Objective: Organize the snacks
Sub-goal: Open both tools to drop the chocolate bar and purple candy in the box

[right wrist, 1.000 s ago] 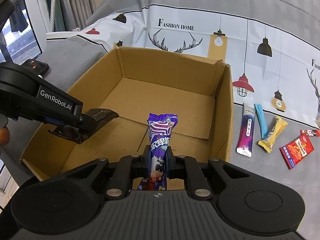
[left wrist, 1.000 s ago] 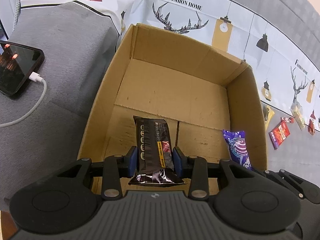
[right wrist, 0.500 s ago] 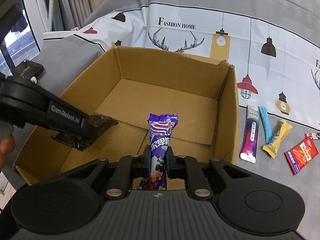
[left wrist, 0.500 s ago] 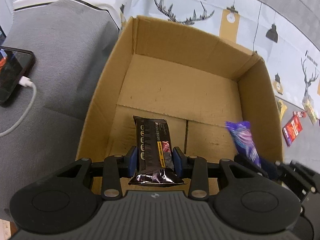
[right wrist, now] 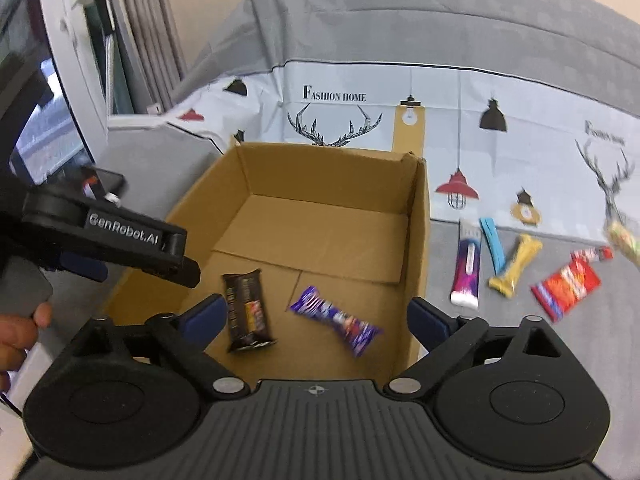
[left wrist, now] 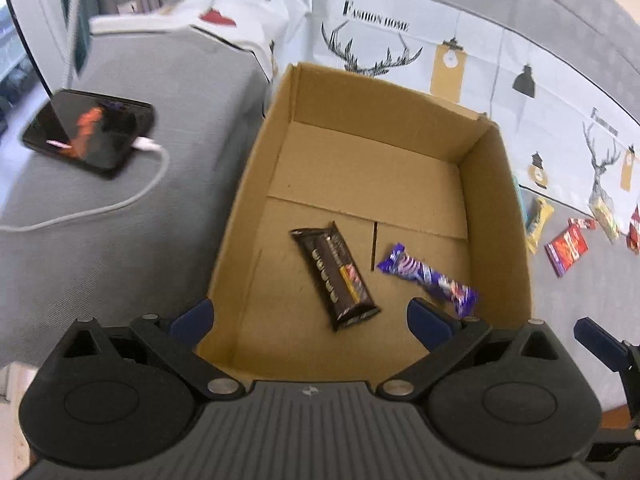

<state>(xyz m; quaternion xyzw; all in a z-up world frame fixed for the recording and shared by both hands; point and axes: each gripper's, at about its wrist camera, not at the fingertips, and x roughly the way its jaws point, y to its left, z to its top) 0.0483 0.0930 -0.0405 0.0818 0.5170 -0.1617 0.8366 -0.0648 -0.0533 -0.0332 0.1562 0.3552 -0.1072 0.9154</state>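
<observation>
Your left gripper [left wrist: 310,318] is tilted steeply downward, its jaws opening wide, the blue pads [left wrist: 192,316] far apart with nothing pressed between them. Your right gripper [right wrist: 314,318] angles down less steeply, and its jaws are opening too, the blue pads [right wrist: 426,320] spread wide and gripping nothing. In the right wrist view the left gripper's black body reaches in from the left edge, with your left hand [right wrist: 18,330] wrapped round its handle at the lower left, fingertips showing.
</observation>
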